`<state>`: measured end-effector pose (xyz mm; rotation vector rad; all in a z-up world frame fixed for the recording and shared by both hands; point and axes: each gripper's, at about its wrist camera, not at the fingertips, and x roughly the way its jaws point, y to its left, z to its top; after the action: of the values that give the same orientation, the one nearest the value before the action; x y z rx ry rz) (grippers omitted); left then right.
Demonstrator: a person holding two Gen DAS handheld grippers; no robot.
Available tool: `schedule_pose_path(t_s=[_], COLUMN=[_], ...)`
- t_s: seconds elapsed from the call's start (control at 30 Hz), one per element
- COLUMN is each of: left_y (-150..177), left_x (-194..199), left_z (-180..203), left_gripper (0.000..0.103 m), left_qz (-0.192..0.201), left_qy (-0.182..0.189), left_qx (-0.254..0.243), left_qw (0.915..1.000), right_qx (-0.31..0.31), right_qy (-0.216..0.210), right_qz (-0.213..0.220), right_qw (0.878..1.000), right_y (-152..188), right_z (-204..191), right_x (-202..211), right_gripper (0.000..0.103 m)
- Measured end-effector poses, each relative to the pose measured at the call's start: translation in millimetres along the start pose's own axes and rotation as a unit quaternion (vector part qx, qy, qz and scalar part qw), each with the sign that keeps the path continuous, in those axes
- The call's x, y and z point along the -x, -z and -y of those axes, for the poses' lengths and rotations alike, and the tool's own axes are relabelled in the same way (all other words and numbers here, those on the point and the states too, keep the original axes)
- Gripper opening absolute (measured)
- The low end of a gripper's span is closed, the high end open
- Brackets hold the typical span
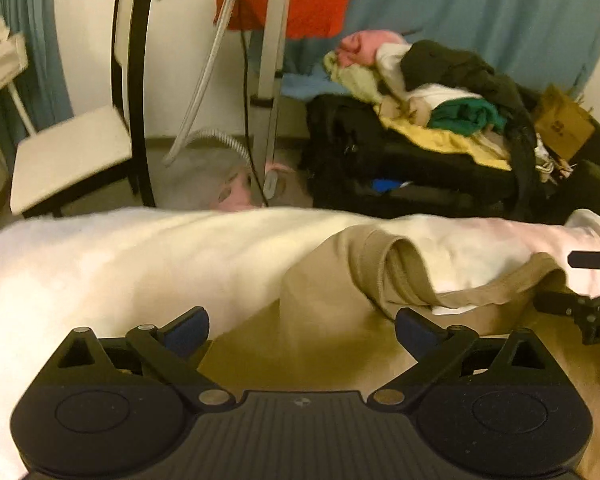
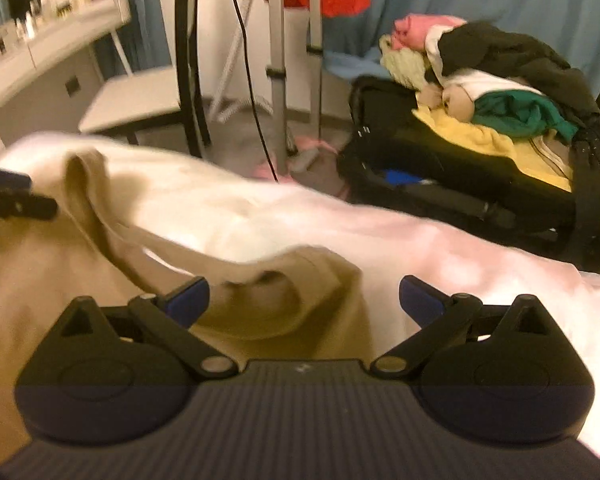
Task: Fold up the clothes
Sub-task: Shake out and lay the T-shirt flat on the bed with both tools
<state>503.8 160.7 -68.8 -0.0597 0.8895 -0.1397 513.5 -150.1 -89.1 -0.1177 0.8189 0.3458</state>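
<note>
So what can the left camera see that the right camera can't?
Only the left view shows a brown box beside the clothes pile, and the right tool poking in at the edge. Only the right view shows a white desk with small things on it, and the left tool at its edge. Both show the tan shirt on the white cover, the chair, the black suitcase piled with clothes, and open tools.
</note>
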Motion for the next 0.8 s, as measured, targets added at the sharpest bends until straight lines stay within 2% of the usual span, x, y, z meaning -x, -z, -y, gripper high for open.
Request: schedule_pose_path(t_s=[0.13,0.23,0.4,0.63,0.73,0.8], left_y=[18.4,41.5,96.9,194.5,221.7,232.0], left_x=[42.7,77.8,162.5,290.0,334.5,352.9], left_z=[13.5,29.2,55.8,73.5,69.2,57.1], left_gripper=[0.101,0.101,0.101,0.101,0.100,0.099], left_qz=[0.059,0.110,0.184,0.219,0.223,0.212], left_qy=[0.007,0.006,0.011,0.036,0.044,0.055], left_qx=[-0.011,-0.017,-0.004,0.056,0.091,0.138], left_qw=[0.9982,0.9938,0.9828,0.9734,0.9697,0.9659], right_qx=[-0.043,-0.045,-0.049,-0.069,-0.075,-0.087], right_qy=[-0.014,0.007,0.030,0.012,0.013,0.014], right_qz=[0.068,0.122,0.197,0.260,0.279,0.280], right_qw=[0.997,0.991,0.979,0.963,0.957,0.956], right_y=[12.4,31.0,79.0,150.9,183.2,203.9], right_z=[-5.1,-15.8,-44.7,-81.7,-96.3,-102.5], right_x=[43.8,85.0,159.1,282.6,332.1,358.2], right_gripper=[0.103,0.103,0.103,0.103,0.103,0.103])
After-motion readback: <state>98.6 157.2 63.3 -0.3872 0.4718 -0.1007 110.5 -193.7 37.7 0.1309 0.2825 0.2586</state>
